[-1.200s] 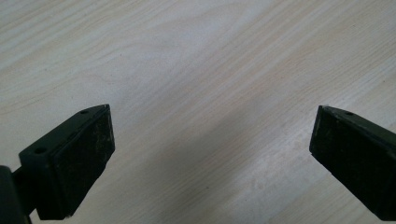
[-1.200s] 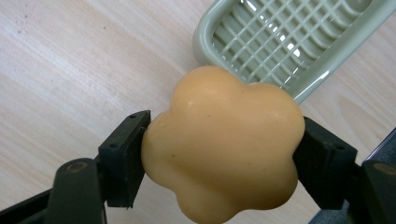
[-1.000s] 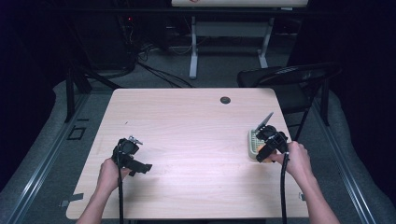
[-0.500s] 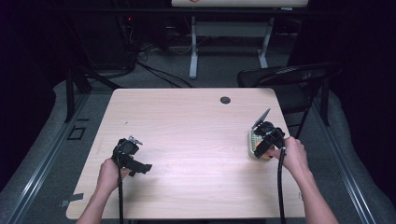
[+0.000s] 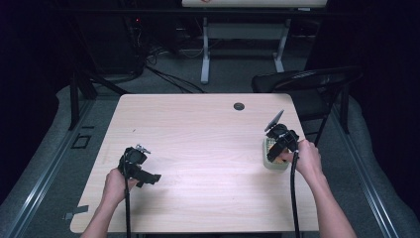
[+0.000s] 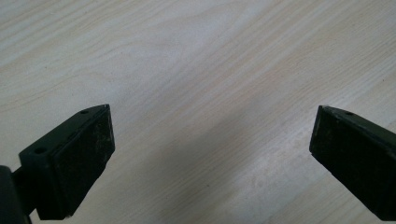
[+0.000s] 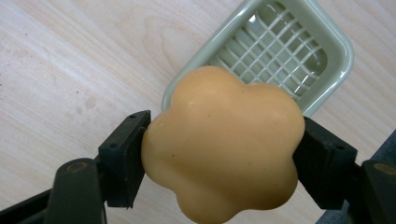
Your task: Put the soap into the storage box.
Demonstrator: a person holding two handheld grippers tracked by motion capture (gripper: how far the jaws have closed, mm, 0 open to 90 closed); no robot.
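One worktop, two hand-held grippers, left and right, one flower-shaped orange soap, one green slotted tray, one folding chair

The left hand-held gripper looks down on a bare stretch of worktop, pale wood with fine grain lines running slantwise across the frame. Its two black jaws rise from the bottom corners and stand wide apart, with nothing between them. The left jaw shows its flat, scuffed inner pad and two small screw holes on its outer face. The right jaw is partly cut off by the frame edge. A soft grey shadow lies on the wood between them.
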